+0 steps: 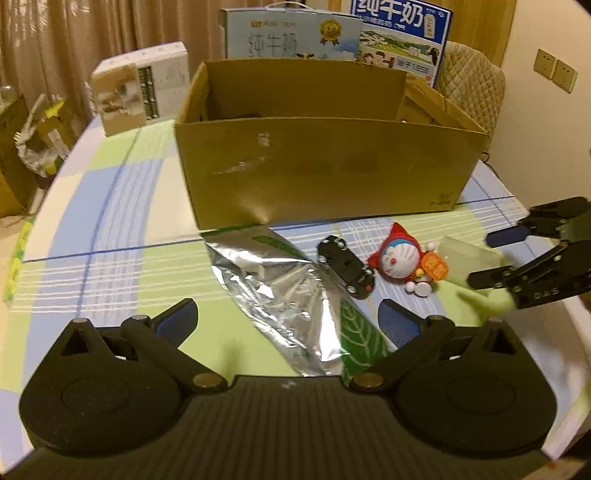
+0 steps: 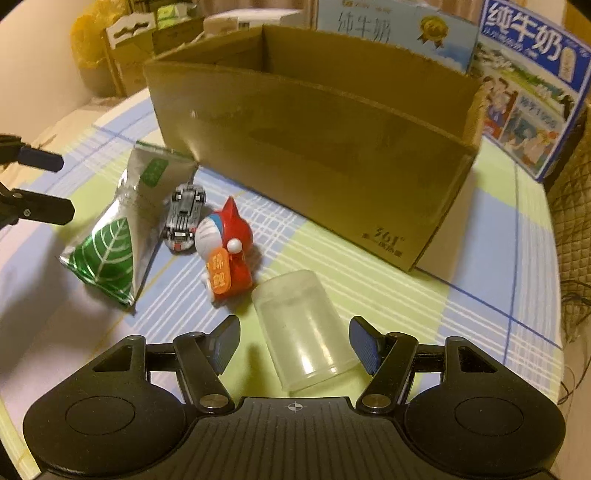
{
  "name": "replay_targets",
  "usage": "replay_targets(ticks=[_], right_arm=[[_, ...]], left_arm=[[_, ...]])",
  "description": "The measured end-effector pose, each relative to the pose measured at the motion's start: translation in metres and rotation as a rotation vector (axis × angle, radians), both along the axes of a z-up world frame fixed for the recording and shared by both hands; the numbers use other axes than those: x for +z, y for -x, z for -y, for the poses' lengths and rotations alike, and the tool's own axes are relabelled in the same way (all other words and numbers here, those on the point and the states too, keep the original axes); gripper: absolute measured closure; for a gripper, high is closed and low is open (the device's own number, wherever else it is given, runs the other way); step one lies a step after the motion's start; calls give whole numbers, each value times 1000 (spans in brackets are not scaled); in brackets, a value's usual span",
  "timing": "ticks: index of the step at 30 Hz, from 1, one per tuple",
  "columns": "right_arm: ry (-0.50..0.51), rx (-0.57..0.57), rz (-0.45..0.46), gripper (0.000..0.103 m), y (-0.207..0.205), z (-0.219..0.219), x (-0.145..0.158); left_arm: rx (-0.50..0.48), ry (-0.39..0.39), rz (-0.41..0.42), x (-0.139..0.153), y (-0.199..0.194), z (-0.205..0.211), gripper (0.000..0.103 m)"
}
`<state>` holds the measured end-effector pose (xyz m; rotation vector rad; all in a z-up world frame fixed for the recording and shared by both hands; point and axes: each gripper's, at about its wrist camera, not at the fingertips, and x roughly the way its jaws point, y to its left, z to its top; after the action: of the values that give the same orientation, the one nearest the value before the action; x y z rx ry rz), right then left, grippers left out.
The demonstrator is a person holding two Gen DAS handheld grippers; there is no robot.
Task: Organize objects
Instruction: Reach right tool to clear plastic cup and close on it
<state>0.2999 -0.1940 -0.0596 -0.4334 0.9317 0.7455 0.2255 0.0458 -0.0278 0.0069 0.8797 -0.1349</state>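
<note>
Tabletop [image 1: 110, 206]: round, covered in a blue, green and white check cloth.
Cardboard box [image 1: 325, 166]: open-topped, standing at the middle of the tabletop, behind the loose items.
Foil pouch [image 1: 284, 295]: silver with a green leaf print, lying flat in front of the box, one corner touching the box's near wall.
Toy car [image 1: 345, 266]: black, just right of the pouch in the left wrist view; in the right wrist view its underside faces up.
Figurine [image 1: 400, 260]: blue-and-white cat in a red hood, lying beside the car.
Plastic cup [image 2: 304, 332]: translucent, on its side, mouth toward the camera, next to the figurine.
Left gripper [image 1: 288, 321]: jaws wide, poised over the pouch, nothing between the pads pressed.
Right gripper [image 2: 293, 345]: jaws partly spread, straddling the cup; pads stand clear of its sides.
Milk cartons [image 1: 400, 33]: two printed boxes upright behind the cardboard box.
</note>
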Motion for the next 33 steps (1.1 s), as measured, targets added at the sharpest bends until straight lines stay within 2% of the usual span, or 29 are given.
replay_targets(ticks=[7,15,17,26,33], right_arm=[[35,10,-10,39,-11,-4,-10],[49,9,-66,39,-15,-8,-16],[48,-1,-73,52,-15,-8,-15],[38,-101,-108,53,-6,-13,-4],[-4,-205,-78,53,-2,-8,13]], left_arm=[[-4,-10,-6,-4,-11,-1,1],[-5,3,-20,-6,-11,-3,1],[1,10,-25,-7,-12,-5,1],[18,35,-48,-11,-14,-7,1],[65,80,-81,-21,-22,-13,1]])
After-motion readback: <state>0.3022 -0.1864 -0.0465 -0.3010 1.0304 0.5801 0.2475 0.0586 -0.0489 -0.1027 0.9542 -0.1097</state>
